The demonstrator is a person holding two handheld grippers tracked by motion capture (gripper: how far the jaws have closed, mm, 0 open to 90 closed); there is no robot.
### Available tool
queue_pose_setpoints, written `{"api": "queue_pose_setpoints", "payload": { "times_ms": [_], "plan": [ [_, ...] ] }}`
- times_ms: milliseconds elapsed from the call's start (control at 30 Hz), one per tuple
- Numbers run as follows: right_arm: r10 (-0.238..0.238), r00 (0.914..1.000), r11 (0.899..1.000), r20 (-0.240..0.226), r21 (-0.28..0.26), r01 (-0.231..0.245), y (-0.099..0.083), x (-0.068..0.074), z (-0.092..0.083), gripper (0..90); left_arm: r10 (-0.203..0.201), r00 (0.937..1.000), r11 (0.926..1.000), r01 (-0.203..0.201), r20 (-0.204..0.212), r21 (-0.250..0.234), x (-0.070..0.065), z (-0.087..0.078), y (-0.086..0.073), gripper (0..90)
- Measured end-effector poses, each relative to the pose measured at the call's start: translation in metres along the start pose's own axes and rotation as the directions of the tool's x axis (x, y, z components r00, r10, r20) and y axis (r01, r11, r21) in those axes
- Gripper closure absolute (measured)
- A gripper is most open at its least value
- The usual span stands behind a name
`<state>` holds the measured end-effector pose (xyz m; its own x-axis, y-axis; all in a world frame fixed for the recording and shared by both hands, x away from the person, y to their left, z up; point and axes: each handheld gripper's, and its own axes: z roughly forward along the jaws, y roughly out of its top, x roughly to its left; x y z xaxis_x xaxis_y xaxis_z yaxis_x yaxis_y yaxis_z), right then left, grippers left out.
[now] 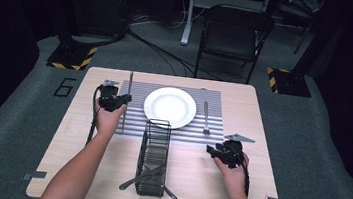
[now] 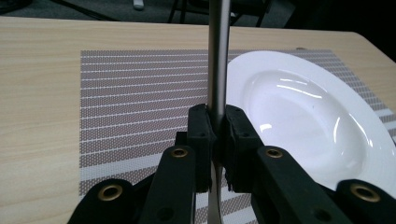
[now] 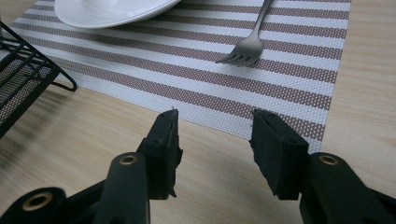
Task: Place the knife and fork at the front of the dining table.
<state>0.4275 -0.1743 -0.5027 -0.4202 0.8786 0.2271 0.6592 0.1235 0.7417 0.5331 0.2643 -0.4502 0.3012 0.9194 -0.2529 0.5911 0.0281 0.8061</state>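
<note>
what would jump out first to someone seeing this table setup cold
Probably the white plate, bright at the middle of the striped placemat on the wooden table. Next, the left gripper, shut on a slim metal utensil handle just left of the plate, while a fork lies on the mat to the plate's right. Nearer the person, a black wire caddy holds more cutlery, and the right gripper hangs open over bare wood.

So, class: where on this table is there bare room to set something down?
Free: bare wood left of the placemat, wood right of the fork, and between the wire basket and the right gripper. Crowded: mat centre, with the plate and the left gripper holding a utensil.
</note>
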Motion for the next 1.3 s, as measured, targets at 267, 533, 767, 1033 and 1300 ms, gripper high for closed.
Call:
{"api": "queue_pose_setpoints", "payload": {
  "times_ms": [267,533,767,1033,1300],
  "plan": [
    [-0.001,1.0,1.0,-0.005,0.005,0.001,0.0,0.0,0.002,51.6,-0.054,0.997,0.9977,0.052,-0.055,-0.043,-0.007,0.014,-0.001,82.1],
    [0.014,0.9998,1.0,-0.013,0.005,-0.014,0.0,0.0,0.003,51.6,-0.088,0.9928,0.9957,0.085,-0.082,-0.036,-0.005,0.028,0.007,82.2],
    [0.015,0.9997,1.0,-0.021,0.007,-0.015,0.0,0.0,0.005,51.6,-0.133,0.9836,0.9911,0.132,-0.121,-0.018,0.0,0.042,0.004,82.2],
    [0.022,0.9995,1.0,-0.022,0.004,-0.022,0.0,-0.002,0.005,51.6,-0.13,0.9783,0.9913,0.132,-0.162,0.001,-0.004,0.055,0.006,82.1],
    [0.023,0.9994,1.0,-0.028,0.005,-0.023,-0.001,-0.001,0.005,51.7,-0.135,0.969,0.9896,0.142,-0.207,0.019,-0.004,0.067,-0.001,82.2]
  ]
}}
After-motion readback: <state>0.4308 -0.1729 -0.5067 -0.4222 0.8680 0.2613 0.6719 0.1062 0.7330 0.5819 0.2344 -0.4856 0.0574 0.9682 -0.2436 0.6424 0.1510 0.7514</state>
